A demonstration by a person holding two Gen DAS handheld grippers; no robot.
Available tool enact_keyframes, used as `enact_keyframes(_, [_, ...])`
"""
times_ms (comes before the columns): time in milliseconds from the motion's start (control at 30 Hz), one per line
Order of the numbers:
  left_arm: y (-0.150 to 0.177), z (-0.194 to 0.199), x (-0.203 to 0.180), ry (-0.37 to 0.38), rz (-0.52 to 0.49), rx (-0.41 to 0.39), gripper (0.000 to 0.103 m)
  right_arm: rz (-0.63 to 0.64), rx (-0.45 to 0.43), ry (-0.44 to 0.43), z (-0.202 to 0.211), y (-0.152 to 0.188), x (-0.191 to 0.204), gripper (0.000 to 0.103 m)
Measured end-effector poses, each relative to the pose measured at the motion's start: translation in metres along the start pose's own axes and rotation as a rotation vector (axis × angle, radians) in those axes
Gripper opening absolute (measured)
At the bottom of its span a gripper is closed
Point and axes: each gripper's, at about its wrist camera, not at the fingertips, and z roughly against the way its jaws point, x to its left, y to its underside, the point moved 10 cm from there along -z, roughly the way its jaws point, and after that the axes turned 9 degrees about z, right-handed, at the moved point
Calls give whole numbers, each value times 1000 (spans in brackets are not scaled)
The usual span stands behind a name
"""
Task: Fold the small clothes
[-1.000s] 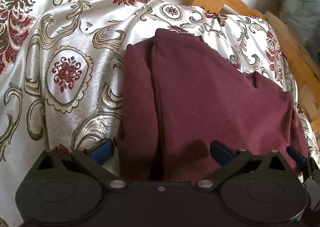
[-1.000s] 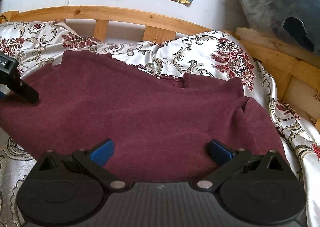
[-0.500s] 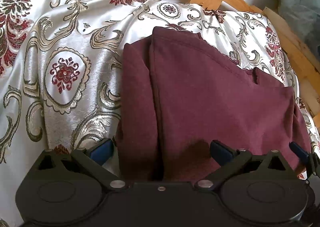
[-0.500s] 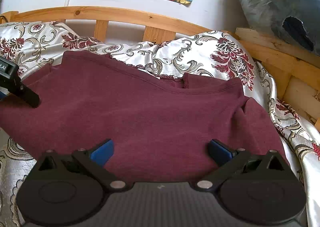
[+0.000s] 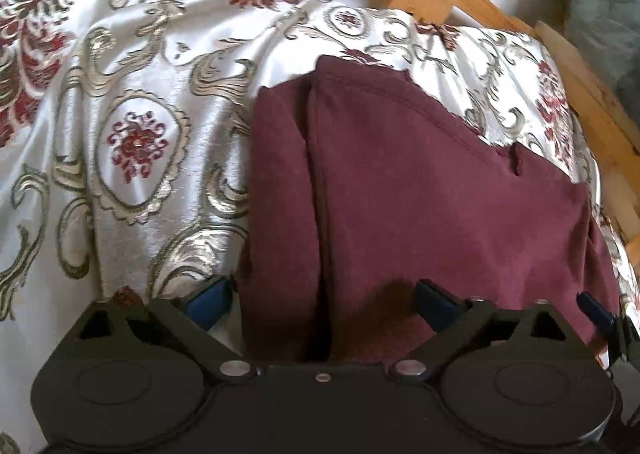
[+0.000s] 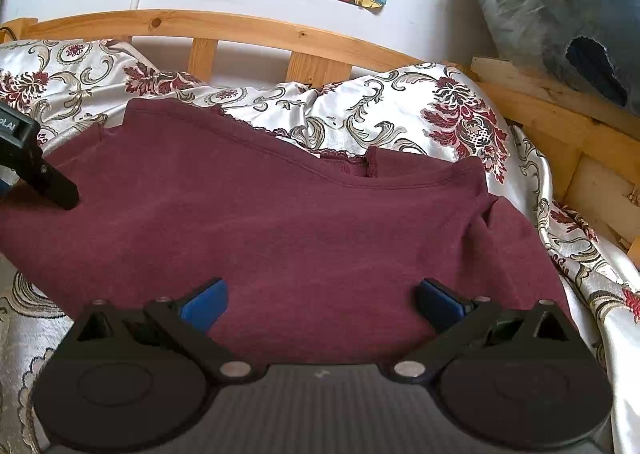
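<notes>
Wooden rail [image 6: 248,28] behind; bedspread [image 5: 132,102] open.

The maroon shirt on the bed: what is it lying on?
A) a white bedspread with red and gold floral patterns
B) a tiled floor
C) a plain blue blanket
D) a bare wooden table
A: the maroon shirt is spread over a white bedspread patterned with red flowers and gold scrolls, in front of a wooden bed rail.
</notes>
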Motion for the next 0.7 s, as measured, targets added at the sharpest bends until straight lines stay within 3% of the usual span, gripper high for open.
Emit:
enact_keyframes(133, [-1,4,1,-13,3,-17,70,0,0,0,0,0,0,103])
enact_keyframes(367, [-1,5,-3,-10,-18,-28,43,-19,11,-23,-3,1,-1,103])
enact_keyframes(433, [-2,7,-7,-11,-29,-33,30,-45,21,-50,-4,0,-5,103])
enact_keyframes(567, [-10,19,-36,-24,-160,-86,23,-96,10,-87,3,-7,-17,103])
enact_keyframes(700, [-21,40,-96,10,-346,-162,22,-119,-34,-56,20,-13,-39,103])
